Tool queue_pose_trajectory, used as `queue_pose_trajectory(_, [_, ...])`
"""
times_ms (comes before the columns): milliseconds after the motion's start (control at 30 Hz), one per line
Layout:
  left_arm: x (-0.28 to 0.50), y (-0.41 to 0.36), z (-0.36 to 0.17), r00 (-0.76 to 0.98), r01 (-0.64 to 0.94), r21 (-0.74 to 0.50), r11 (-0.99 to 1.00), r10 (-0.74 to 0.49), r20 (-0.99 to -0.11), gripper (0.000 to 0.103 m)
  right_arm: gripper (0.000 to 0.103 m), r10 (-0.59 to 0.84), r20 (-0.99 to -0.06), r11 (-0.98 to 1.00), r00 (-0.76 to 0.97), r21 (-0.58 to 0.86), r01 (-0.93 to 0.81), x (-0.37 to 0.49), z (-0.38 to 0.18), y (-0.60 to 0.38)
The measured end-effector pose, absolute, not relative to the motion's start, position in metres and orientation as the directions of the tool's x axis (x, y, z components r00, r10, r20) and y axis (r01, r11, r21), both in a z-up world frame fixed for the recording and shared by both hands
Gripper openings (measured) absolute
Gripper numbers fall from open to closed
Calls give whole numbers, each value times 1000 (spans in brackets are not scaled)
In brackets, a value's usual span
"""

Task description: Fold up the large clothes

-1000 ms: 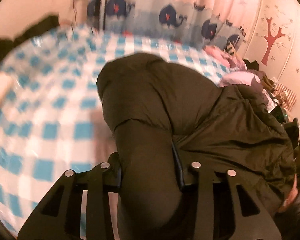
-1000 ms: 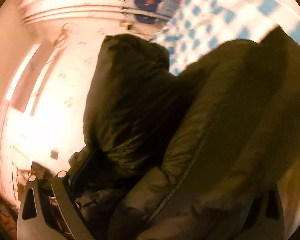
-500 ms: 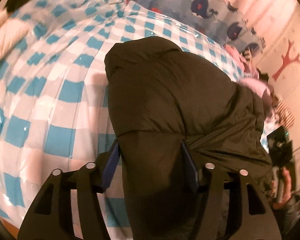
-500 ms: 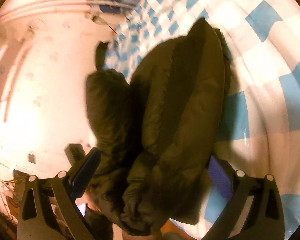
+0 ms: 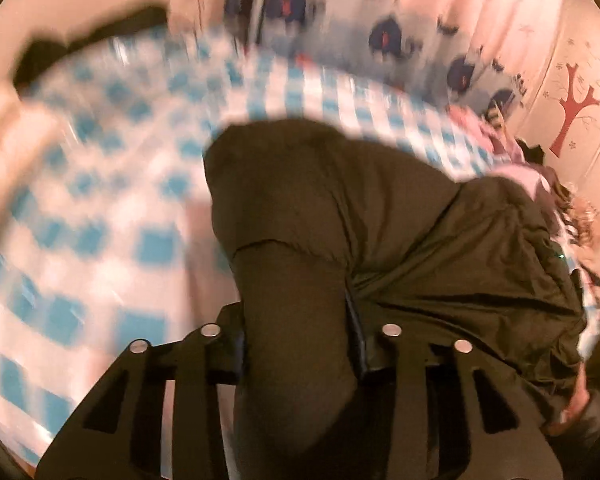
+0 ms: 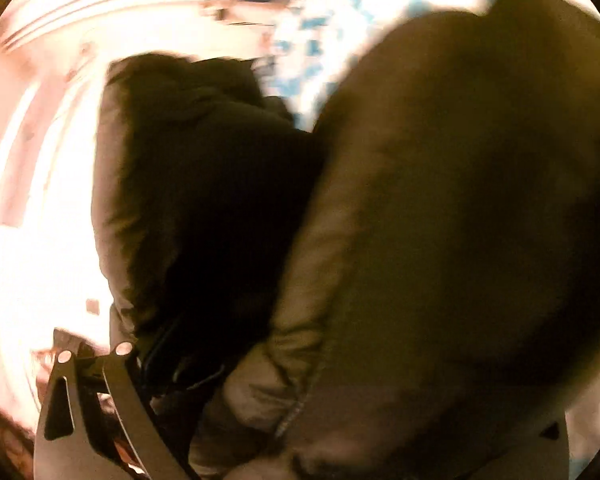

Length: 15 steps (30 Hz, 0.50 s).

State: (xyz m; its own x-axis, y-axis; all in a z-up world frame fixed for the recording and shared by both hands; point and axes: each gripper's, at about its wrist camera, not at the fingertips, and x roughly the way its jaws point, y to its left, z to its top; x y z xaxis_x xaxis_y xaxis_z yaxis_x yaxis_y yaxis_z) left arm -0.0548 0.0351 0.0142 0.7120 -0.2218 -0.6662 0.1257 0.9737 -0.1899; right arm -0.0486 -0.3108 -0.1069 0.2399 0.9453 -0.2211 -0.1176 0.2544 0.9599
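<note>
left hand-held gripper (image 5: pixel 296 332) closing, my grip on dark padded jacket (image 5: pixel 380 216) over checked bed cover (image 5: pixel 100 208); right hand-held gripper (image 6: pixel 300 420) buried in jacket, grip unclear.

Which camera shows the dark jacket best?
The left wrist view: the jacket lies across the checked cloth, its outline readable. The right wrist view shows only blurred, close-up folds of it filling the frame.

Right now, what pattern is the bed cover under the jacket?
Blue-and-white checks on the bed cover; clearest in left wrist view.
</note>
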Motion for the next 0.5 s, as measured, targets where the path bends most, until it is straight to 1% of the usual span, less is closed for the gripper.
queue_pose_trajectory(67, [-61,43,42,781,100,-126,987,-156,-605,35,97,958,-166,215,234,954,-207,-36,-85,-287])
queue_pose_trajectory(133, [-62,54,55,806,74,-85,994,-110,-581,35,97,967,-141,193,211,949,-251,-21,-74,-261])
queue_pose_trajectory(167, [-58,61,55,806,57,-62,996,-83,-586,35,97,969,-154,200,194,949,-246,-13,-77,-249])
queue_pose_trajectory(200, [-53,69,49,789,45,-47,998,-64,-611,35,97,967,-186,224,176,948,-228,-5,-83,-241])
queue_pose_trajectory(233, [-46,73,39,754,36,-27,999,-45,-655,39,97,955,-256,283,151,939,-195,4,-96,-235])
queue_pose_trajectory(267, [-32,81,18,686,27,-10,1000,-25,-727,43,97,938,-321,340,133,926,-162,6,-108,-237])
queue_pose_trajectory(300, [-23,90,0,631,13,-25,1000,-27,-775,45,97,905,-411,422,112,900,-108,8,-127,-234])
queue_pose_trajectory(333, [-18,107,-20,580,-19,-85,996,-58,-813,48,97,880,-465,471,97,880,-58,7,-142,-235])
queue_pose_trajectory(367, [-20,123,-27,567,-43,-154,987,-103,-817,48,96,884,-453,459,113,888,-36,1,-151,-244])
queue_pose_trajectory(400, [-24,135,-27,574,-56,-192,980,-126,-809,48,96,892,-428,438,145,898,-45,-6,-149,-254])
queue_pose_trajectory(467, [-39,161,-12,638,-95,-267,959,-147,-756,49,96,867,-443,466,229,883,-53,-19,-134,-278])
queue_pose_trajectory(500, [-44,166,-4,665,-100,-273,957,-140,-734,49,96,840,-447,494,308,865,-91,-27,-119,-292])
